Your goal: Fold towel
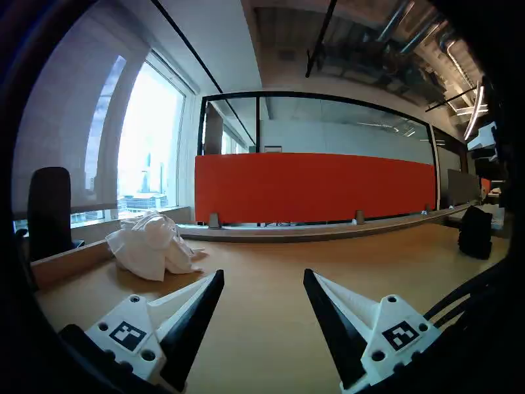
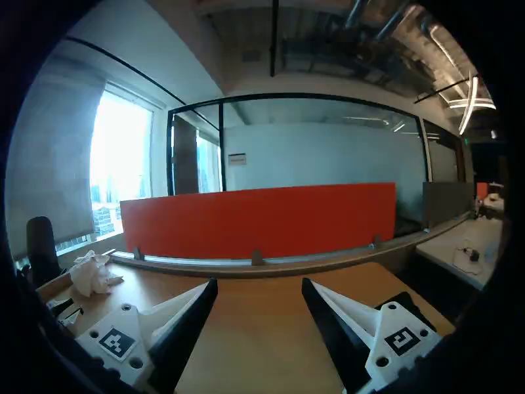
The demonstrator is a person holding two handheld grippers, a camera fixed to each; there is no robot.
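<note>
A white towel [image 1: 154,246] lies crumpled in a loose heap on a pale wooden desk [image 1: 275,322], near the desk's far left edge, below a bright window [image 1: 147,144]. It looks light, soft and limp, so it will likely sag and drape when lifted. A good place to take hold would be a loose corner, or the flap trailing on the desk at its right base. Bunched as it is, it has no clear long axis and points no particular way; the heap is a little wider than tall.

The left gripper [image 1: 262,279] is above the desk, its two fingers spread wide and empty, with the towel ahead to the left. The right gripper [image 2: 258,285] is also spread wide and holds nothing, with the towel well apart at far left.

An orange screen [image 1: 315,187] runs along the desk's far edge. A black chair [image 1: 49,210] stands beyond the left edge.
</note>
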